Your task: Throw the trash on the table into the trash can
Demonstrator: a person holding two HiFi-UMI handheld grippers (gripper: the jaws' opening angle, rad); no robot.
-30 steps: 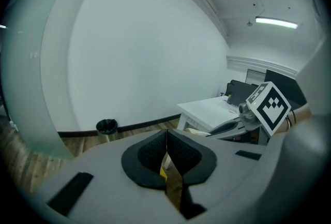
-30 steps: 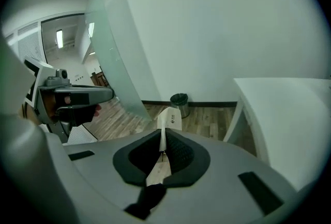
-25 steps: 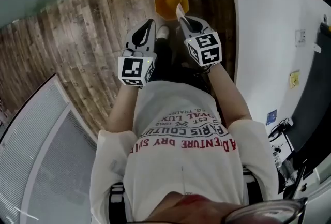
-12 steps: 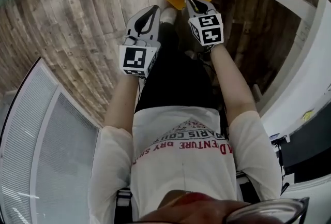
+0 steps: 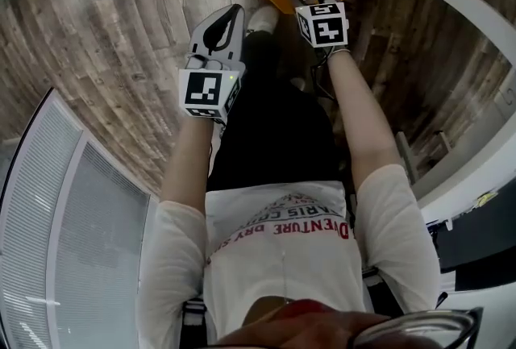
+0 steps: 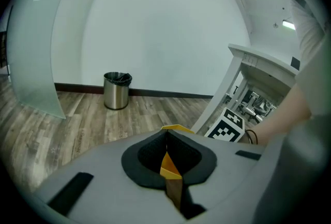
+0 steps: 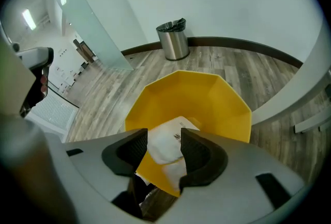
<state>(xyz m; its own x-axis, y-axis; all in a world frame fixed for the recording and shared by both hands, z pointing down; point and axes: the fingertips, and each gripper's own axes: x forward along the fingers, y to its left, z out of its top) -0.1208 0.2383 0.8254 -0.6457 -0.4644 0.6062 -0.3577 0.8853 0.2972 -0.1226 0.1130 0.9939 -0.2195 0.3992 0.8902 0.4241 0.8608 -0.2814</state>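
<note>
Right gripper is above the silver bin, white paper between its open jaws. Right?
No, the bin is wrong. The right gripper view shows the right gripper above the yellow bin; the silver bin stands well beyond it. Its jaws have just been opening, with the white paper between them.

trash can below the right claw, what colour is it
The trash can is yellow, clearest in the right gripper view.
</note>
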